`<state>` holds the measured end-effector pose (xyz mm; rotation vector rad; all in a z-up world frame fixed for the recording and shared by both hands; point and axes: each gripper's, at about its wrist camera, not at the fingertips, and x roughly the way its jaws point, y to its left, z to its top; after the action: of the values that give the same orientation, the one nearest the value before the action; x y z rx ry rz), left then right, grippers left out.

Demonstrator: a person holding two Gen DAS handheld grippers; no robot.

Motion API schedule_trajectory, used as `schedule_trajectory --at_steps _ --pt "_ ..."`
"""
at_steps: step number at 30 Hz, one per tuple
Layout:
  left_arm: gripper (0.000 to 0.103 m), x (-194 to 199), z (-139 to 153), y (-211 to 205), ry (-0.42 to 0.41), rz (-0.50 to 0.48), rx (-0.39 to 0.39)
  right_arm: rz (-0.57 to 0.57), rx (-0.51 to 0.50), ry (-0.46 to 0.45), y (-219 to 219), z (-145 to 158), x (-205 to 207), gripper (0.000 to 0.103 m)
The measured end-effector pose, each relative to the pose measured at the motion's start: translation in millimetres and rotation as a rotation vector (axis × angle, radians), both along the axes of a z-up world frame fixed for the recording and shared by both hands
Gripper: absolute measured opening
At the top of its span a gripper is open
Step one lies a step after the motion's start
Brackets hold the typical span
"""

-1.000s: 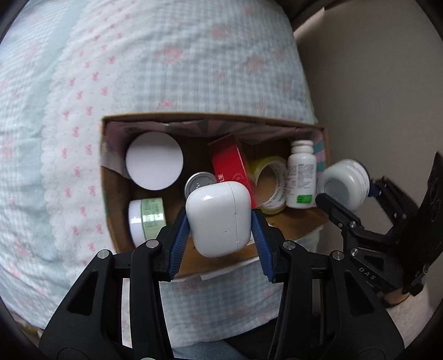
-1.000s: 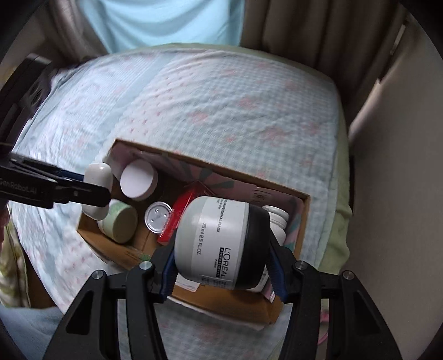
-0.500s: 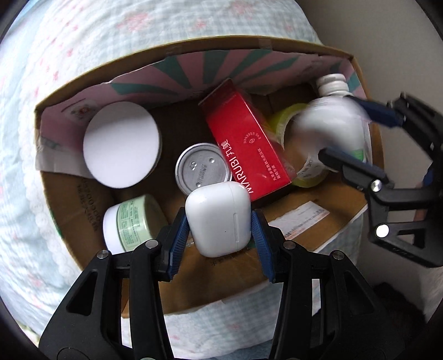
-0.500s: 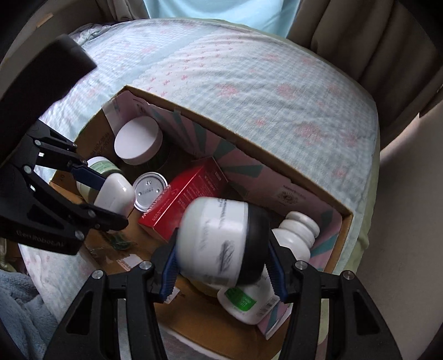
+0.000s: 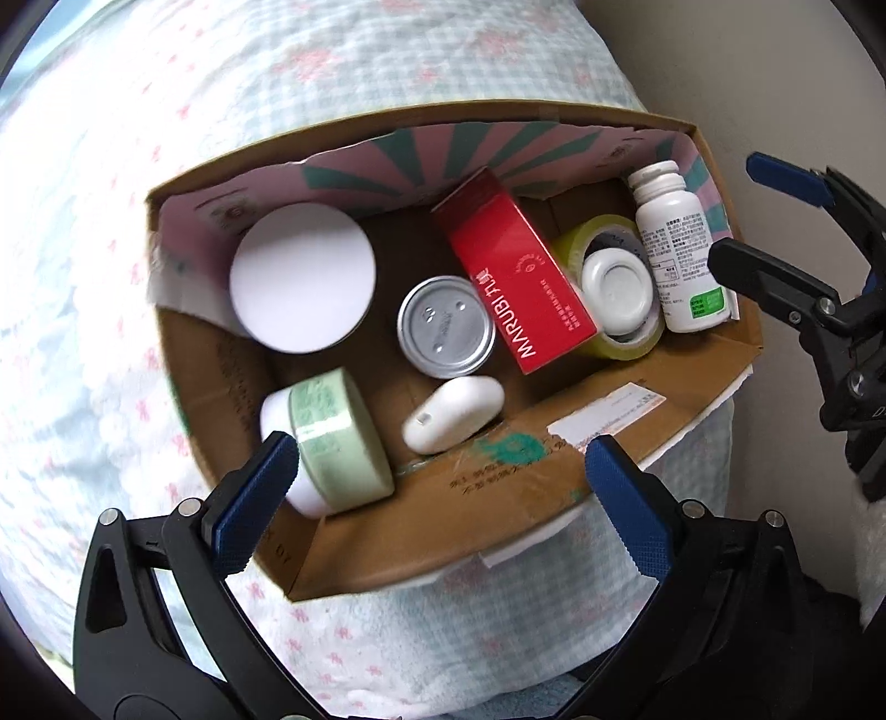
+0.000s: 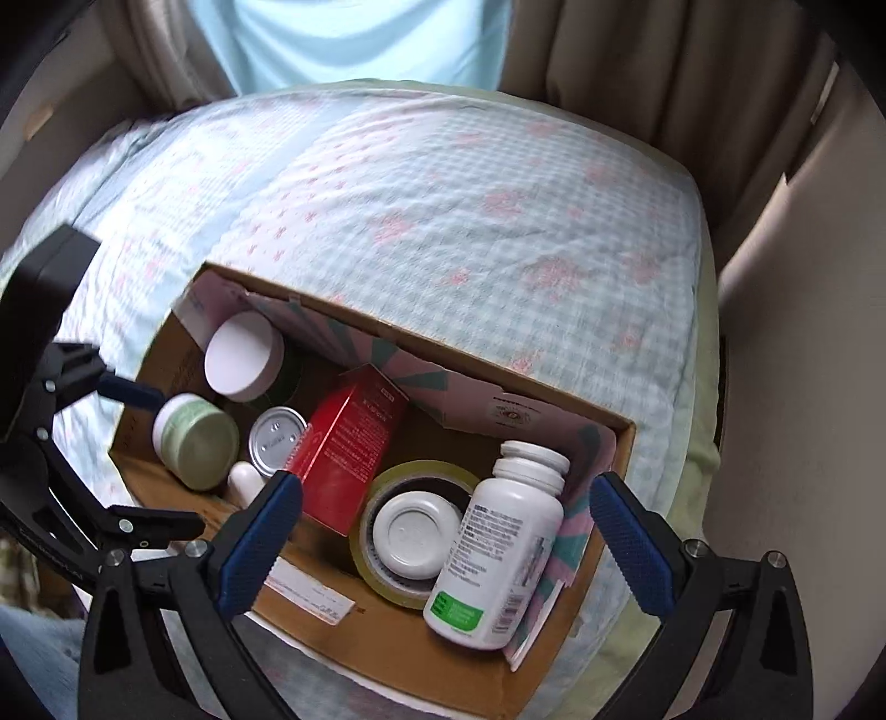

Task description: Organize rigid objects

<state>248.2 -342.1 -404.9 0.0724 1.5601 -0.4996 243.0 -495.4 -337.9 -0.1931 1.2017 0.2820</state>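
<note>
Released since the earlier frame, the white earbud case (image 5: 453, 414) lay in the cardboard box (image 5: 559, 482) just ahead of the wide-open left hand-held gripper (image 5: 437, 501), while the right hand-held gripper (image 6: 446, 534), also wide open, hovered over the jar (image 6: 416, 533) inside the tape roll (image 6: 376, 559).

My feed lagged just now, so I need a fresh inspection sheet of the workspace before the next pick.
Surface: checked quilt on a bed, box on it.
Job's things: in the box, earbud case, red carton, green jar, white-lid jar, tin, pill bottle, tub inside tape roll.
Clutter: nothing seen.
Grippers: left gripper open, empty; right gripper open, empty.
Cables: nothing seen.
Surroundings: curtains, wall.
</note>
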Motion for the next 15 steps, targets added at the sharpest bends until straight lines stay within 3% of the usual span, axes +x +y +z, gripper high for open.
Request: schedule_trajectory --at_steps 10,15 --pt "0.103 -3.6 27.7 10.2 -0.048 0.012 -0.028 -0.016 0.002 -0.018 9.4 22.1 -11.2 0.103" --pt "0.103 -8.6 55.6 23.4 -0.094 0.031 -0.047 -0.031 -0.002 -0.034 19.3 39.9 -16.5 0.103"
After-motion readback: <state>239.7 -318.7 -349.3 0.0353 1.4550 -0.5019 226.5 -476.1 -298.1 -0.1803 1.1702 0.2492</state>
